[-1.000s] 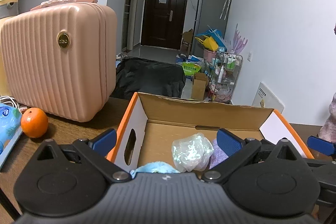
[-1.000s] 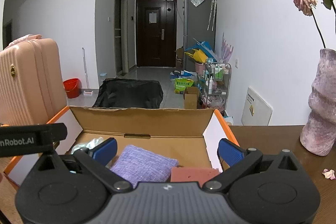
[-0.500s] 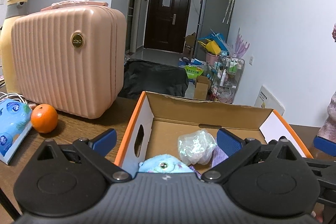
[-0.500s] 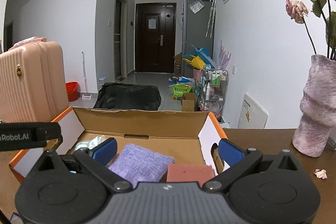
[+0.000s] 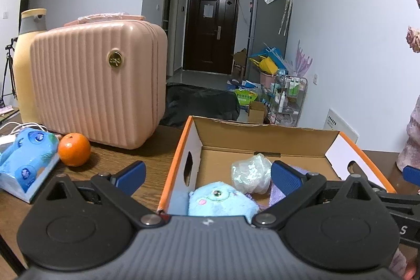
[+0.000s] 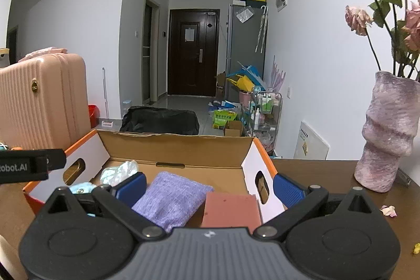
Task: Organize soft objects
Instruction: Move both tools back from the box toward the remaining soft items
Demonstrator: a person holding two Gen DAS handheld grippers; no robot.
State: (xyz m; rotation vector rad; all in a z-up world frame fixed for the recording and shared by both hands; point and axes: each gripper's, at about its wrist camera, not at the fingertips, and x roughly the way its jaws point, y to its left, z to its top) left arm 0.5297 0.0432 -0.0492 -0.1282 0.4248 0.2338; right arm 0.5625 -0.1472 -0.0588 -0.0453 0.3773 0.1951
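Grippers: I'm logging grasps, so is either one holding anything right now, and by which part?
Nothing is held. The left gripper and right gripper are both open, above the box.

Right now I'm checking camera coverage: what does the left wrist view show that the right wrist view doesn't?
Only the left wrist view shows the orange and the blue tissue pack on the table.

Only the right wrist view shows the pink vase in full and the red sponge.

Both show the cardboard box, the blue plush toy, the crumpled clear bag, the purple cloth and the pink suitcase.
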